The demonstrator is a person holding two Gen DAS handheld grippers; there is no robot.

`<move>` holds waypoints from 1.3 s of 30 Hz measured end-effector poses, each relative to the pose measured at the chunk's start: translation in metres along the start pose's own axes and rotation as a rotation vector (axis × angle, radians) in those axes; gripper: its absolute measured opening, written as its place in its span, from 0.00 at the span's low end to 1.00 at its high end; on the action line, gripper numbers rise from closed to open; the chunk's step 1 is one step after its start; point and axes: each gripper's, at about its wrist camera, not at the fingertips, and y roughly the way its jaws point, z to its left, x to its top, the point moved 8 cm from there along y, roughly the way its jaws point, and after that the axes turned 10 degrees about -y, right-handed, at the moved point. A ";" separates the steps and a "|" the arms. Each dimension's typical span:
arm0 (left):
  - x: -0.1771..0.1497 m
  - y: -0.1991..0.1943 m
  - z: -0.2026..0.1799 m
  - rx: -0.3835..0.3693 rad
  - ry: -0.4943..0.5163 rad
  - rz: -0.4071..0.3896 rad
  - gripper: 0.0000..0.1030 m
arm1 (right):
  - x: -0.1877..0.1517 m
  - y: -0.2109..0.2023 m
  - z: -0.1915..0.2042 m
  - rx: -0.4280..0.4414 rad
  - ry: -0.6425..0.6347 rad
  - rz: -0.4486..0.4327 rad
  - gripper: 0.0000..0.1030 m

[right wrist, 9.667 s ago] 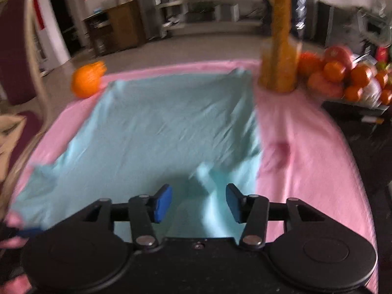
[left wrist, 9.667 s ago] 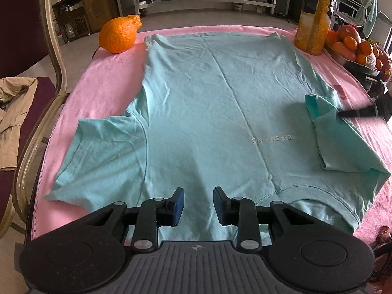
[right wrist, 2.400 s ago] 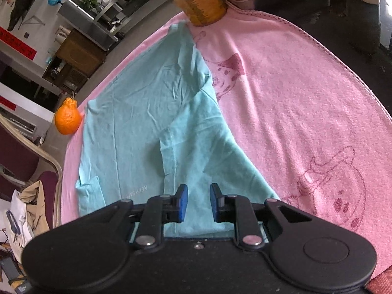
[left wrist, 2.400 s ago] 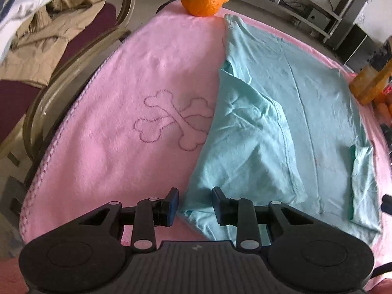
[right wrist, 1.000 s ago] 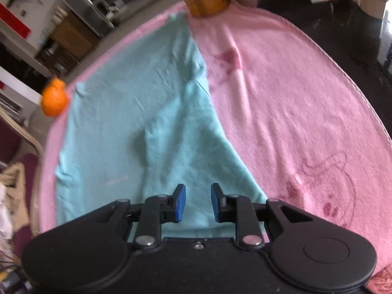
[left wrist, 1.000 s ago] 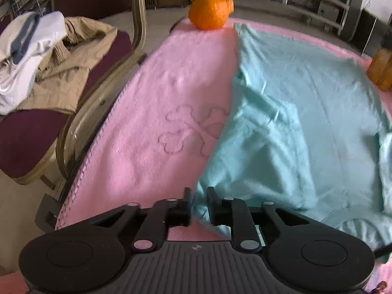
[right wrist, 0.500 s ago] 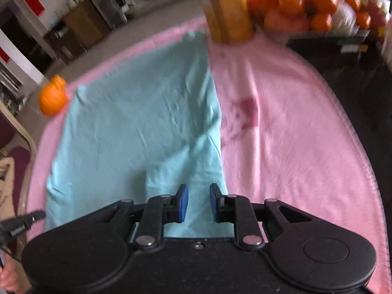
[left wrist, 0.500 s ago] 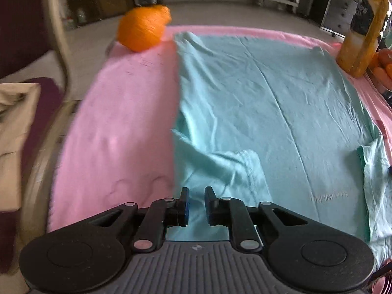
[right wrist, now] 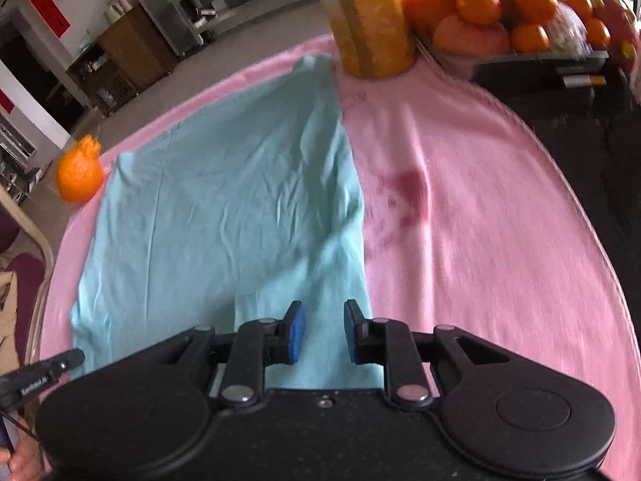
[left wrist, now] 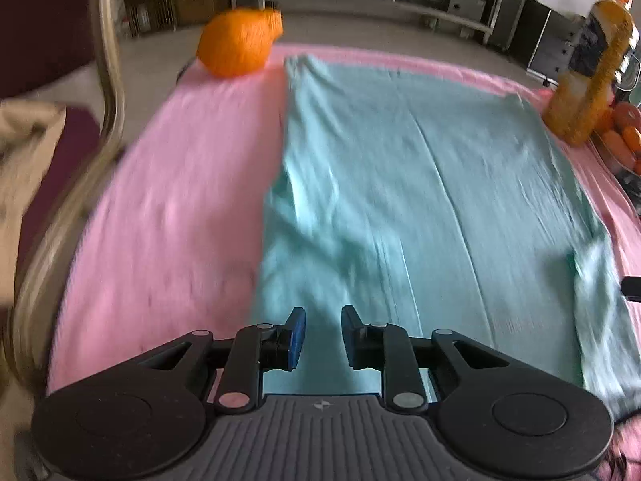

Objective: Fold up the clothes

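- Teal cotton T-shirt (left wrist: 420, 184), sleeves folded in, lies flat on the pink-towelled surface (left wrist: 180, 200); its long axis runs away from both grippers
- Left gripper (left wrist: 323, 334) and right gripper (right wrist: 323, 330) hover over its near corners, each slightly parted, gripping nothing

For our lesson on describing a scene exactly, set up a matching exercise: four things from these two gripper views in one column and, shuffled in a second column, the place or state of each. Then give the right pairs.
Things
1. teal T-shirt
2. large orange fruit
3. juice bottle
4. left gripper

Places or states
A. stands upright at the shirt's far right corner, next to the fruit tray
B. fingers apart, nothing between them
C. lies spread on the pink blanket, sleeves folded inward
D. sits at the shirt's far left corner

Pairs: 1-C, 2-D, 3-A, 4-B
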 end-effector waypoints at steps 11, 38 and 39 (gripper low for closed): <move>-0.091 -0.049 -0.022 -0.134 0.038 0.009 0.21 | -0.066 -0.025 -0.015 -0.088 0.003 0.091 0.21; -0.042 -0.065 0.032 -0.001 -0.061 -0.164 0.14 | -0.083 -0.054 -0.021 -0.100 0.046 -0.052 0.10; -0.034 -0.060 0.027 -0.015 -0.061 -0.163 0.14 | -0.080 -0.055 -0.018 -0.058 0.064 -0.074 0.10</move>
